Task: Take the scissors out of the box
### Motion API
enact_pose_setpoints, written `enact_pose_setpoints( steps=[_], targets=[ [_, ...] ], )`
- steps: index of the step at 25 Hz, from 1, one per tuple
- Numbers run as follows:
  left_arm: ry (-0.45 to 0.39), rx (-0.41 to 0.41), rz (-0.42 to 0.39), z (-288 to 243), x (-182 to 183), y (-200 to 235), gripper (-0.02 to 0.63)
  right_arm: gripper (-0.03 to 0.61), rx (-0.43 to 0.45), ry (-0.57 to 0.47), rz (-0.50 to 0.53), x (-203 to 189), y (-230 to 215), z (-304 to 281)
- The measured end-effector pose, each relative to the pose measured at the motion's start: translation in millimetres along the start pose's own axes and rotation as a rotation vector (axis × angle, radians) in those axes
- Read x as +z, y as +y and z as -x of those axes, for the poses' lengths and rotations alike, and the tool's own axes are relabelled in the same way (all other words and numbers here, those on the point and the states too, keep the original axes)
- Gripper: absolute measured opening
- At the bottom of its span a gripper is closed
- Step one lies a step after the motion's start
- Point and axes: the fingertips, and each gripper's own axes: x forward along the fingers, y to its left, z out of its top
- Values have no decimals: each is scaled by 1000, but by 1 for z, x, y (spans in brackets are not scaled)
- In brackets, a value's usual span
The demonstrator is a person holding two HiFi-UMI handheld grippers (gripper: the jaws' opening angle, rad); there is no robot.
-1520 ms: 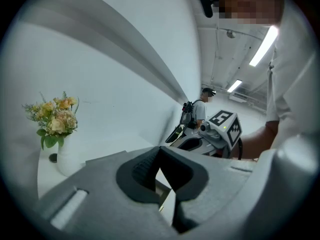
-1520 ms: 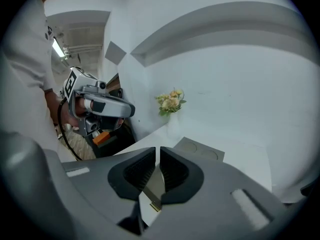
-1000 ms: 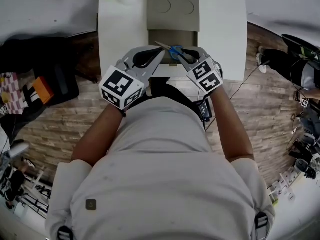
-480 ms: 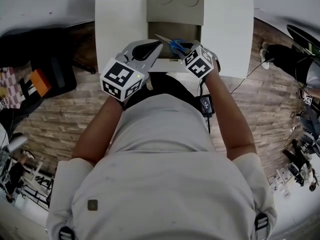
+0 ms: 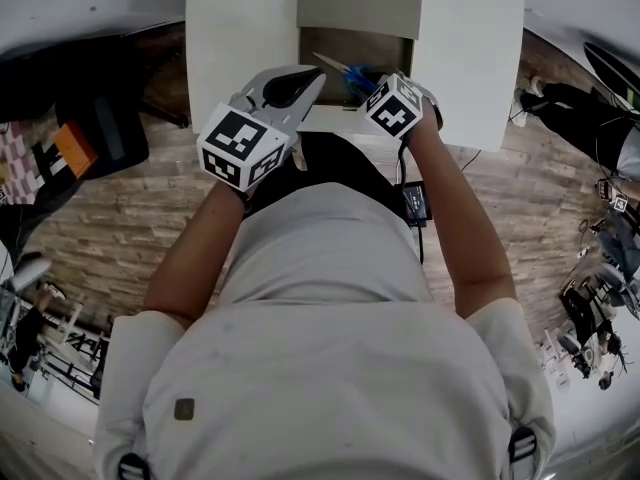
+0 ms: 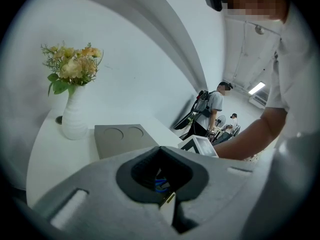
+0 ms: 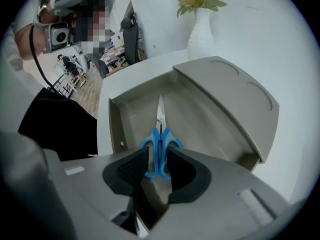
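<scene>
1. Your right gripper (image 7: pixel 157 166) was the nearer one. Its jaws were squeezed on the blue handles of the scissors (image 7: pixel 160 139).
2. The blades pointed straight away from the jaws, over the floor of the open box (image 7: pixel 125 115).
3. Your left gripper (image 6: pixel 169 204) sat beside it, jaws pressed together and holding nothing.

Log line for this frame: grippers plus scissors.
scissors: blades over open box | right gripper: shut on handles | left gripper: shut, empty
</scene>
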Motion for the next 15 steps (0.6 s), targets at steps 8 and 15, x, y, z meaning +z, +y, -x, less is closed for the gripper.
enact_pose_setpoints(
  steps=[8,15],
  targets=[
    [6,3,17,2,-10,0,5,120,-64,41,27,-5,2,-10],
    [4,-5,29,5,-12,-1,5,110,-68,17,17,-1,2,-11]
  ],
)
